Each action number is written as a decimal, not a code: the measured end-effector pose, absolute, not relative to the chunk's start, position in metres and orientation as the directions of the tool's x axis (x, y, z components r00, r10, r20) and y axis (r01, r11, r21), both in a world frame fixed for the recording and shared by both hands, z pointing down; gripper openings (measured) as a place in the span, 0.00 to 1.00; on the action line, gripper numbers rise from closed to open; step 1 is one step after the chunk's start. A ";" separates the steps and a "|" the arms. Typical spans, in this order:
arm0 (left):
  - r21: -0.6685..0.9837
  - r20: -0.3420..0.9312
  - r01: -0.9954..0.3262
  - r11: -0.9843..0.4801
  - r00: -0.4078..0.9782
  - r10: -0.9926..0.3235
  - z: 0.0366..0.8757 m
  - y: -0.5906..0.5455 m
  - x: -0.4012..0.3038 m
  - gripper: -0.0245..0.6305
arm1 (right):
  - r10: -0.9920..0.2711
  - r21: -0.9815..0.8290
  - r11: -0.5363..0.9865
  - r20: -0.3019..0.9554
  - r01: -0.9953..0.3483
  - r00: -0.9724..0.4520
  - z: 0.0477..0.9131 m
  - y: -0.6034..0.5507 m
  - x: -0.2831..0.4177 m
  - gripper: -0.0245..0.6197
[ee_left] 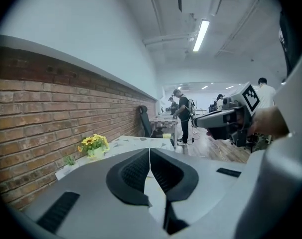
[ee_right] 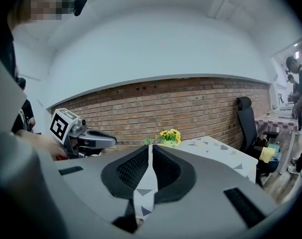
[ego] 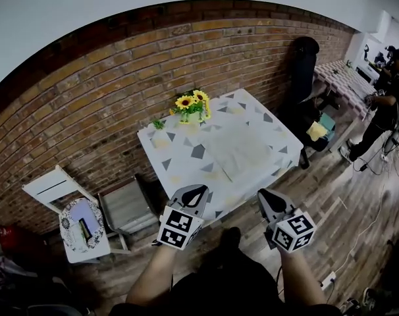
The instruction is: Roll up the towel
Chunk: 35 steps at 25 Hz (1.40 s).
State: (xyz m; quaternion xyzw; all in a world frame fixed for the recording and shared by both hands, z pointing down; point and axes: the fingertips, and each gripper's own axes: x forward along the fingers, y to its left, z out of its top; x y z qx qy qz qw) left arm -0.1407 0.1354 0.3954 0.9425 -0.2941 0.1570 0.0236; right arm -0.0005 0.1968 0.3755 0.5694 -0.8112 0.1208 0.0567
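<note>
The towel [ego: 239, 151] lies flat and pale on a table [ego: 161, 140] covered by a white cloth with grey triangles. Both grippers hover short of the table's near edge, pointing toward it. My left gripper [ego: 198, 191] is shut with nothing in it, and its pads meet at the tip in the left gripper view [ee_left: 150, 149]. My right gripper [ego: 266, 195] is also shut and empty, its jaws [ee_right: 151, 146] showing only a hairline slit. Each gripper view shows the other gripper: the right gripper [ee_left: 226, 118] and the left gripper [ee_right: 88, 139].
A pot of sunflowers [ego: 193, 105] stands at the table's far edge by the brick wall. A black office chair [ego: 303, 64] is at the table's right. A white folding chair [ego: 51, 186] and a grey chair [ego: 127, 206] stand at the left. A person [ego: 387, 104] is at the far right.
</note>
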 end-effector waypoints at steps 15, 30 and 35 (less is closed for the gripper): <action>-0.052 0.491 -0.548 -0.835 0.714 -0.499 0.464 0.016 -0.034 0.07 | -0.769 -0.214 0.469 0.379 -0.857 -0.515 0.464 0.062 0.058 0.21; 0.019 0.587 -0.442 -0.897 0.731 -0.348 0.529 -0.024 -0.044 0.07 | -0.622 -0.120 0.488 0.647 -0.865 -0.441 0.546 0.029 0.029 0.28; 0.010 0.621 -0.351 -0.936 0.736 -0.269 0.557 -0.011 -0.042 0.07 | -0.579 -0.064 0.493 0.721 -0.868 -0.382 0.581 0.043 0.018 0.28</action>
